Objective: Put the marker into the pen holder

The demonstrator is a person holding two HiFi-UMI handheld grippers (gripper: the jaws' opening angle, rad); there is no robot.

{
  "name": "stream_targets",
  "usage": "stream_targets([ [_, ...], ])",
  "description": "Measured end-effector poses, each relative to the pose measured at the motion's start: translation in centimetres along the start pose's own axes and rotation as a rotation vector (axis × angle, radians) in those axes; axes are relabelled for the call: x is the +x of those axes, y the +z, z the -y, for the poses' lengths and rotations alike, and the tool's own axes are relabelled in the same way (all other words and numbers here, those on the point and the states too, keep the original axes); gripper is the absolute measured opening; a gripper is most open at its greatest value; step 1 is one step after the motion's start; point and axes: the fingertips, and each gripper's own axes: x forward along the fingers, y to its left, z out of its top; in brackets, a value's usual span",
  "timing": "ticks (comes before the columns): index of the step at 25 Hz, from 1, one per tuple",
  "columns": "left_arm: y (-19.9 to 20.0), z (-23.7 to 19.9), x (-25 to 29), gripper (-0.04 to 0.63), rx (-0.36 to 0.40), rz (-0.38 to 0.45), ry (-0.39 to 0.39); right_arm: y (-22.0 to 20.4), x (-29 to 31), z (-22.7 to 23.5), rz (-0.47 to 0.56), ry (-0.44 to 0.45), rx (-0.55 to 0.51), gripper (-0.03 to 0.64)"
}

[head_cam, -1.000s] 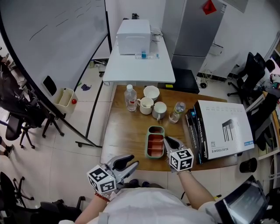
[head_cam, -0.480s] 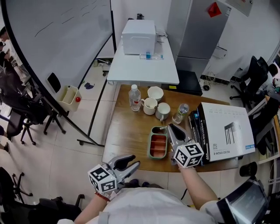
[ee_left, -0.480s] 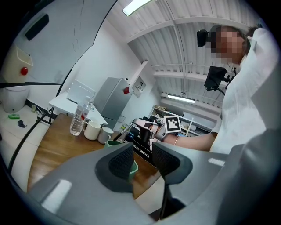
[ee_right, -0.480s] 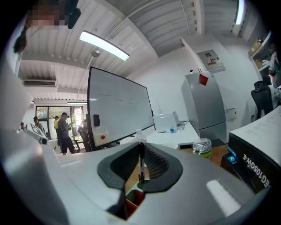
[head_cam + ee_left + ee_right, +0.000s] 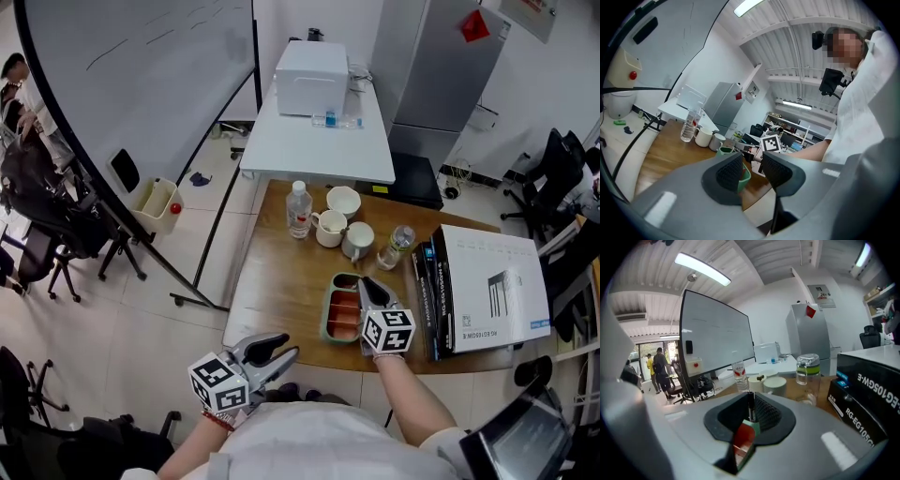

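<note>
Where the 2 jaws of the right gripper (image 5: 751,404) close almost fully, they pinch a slim dark marker (image 5: 751,412), held upright over the right edge of the pen holder (image 5: 327,309), a green tray with red compartments on the wooden table (image 5: 281,277). Beyond the pen holder stand 2 mugs (image 5: 330,228), a bowl (image 5: 343,200), a water bottle (image 5: 299,208) and a green-banded jar (image 5: 397,246). To the right of the pen holder lies a white box (image 5: 492,286). The left gripper (image 5: 752,169) hovers nearer the person than the pen holder, off the table's edge, jaws apart and empty.
</note>
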Motion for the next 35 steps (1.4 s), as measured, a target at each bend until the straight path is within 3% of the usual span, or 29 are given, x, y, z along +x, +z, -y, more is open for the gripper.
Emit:
stream_targets([
  [2, -0.1, 0.0, 0.4, 0.135, -0.003, -0.007, -0.008, -1.0, 0.2, 0.1, -0.042, 0.005, -0.023, 0.033],
  [6, -0.7, -0.2, 0.8, 0.135, -0.009, -0.020, -0.021, -3.2, -0.6, 0.5, -0.125, 0.022, -0.034, 0.136],
  [9, -0.6, 0.1, 1.2, 0.135, -0.012, -0.030, -0.034, -4.6, -2.6, 1.8, -0.142, -0.013, 0.002, 0.150],
  [12, -0.2, 0.5, 1.4, 0.135, -0.001, -0.035, -0.045, -3.9, -5.7, 2.4, -0.083, -0.047, 0.068, 0.149],
  [15, 0.7, 0.8, 1.3, 0.135, 0.021, -0.019, -0.061, -0.8, -9.3, 0.9, 0.025, -0.022, 0.102, 0.149],
  [20, 3.8, 2.9, 1.9, 0.135, 0.116, 0.019, -0.115, 4.8, -14.0, -4.7, 0.179, 0.078, 0.024, 0.116],
  [23, 5.9, 4.7, 2.6, 0.135, 0.162, 0.054, -0.156, 6.1, -15.4, -7.4, 0.206, 0.108, -0.035, 0.112],
  [28, 6.0, 7.2, 3.4, 0.135, 0.164, 0.078, -0.233, 7.4, -17.3, -9.8, 0.202, 0.131, -0.165, 0.110],
  [35, 4.4, 7.7, 3.2, 0.135, 0.145, 0.047, -0.250, 7.4, -18.4, -9.0, 0.201, 0.090, -0.175, 0.110],
])
